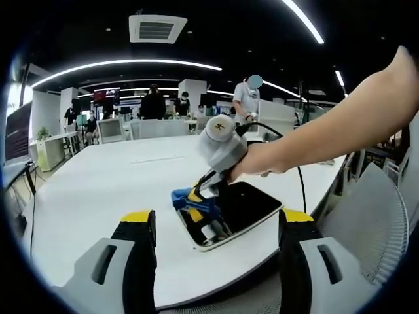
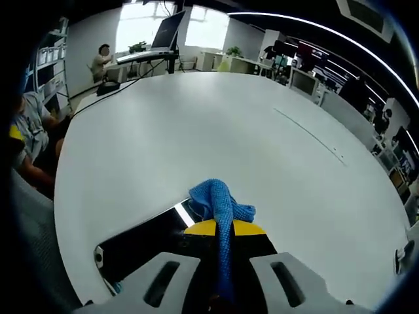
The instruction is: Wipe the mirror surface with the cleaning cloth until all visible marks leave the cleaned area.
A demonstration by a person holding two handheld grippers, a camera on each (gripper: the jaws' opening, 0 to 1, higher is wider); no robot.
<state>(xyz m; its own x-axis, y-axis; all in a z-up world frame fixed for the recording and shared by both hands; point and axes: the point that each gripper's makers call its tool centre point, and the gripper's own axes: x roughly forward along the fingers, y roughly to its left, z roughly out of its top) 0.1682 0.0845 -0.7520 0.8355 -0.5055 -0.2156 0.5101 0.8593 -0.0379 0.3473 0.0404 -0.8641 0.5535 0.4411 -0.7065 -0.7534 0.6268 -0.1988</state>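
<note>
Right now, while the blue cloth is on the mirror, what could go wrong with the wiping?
1. The mirror lies close to the table edge, so a hard stroke may push it off.
2. The right hand-held gripper pinches only a narrow part of the cloth, so the cloth may slip out, or a jaw tip may scratch the glass.
3. The left hand-held gripper is open and away from the mirror, so nothing steadies it.

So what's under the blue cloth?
The blue cloth is pinched in the right gripper and rests on the dark mirror, which lies flat on the white table. The bit of mirror right beneath the cloth is covered, so any marks there can't be seen.
</note>
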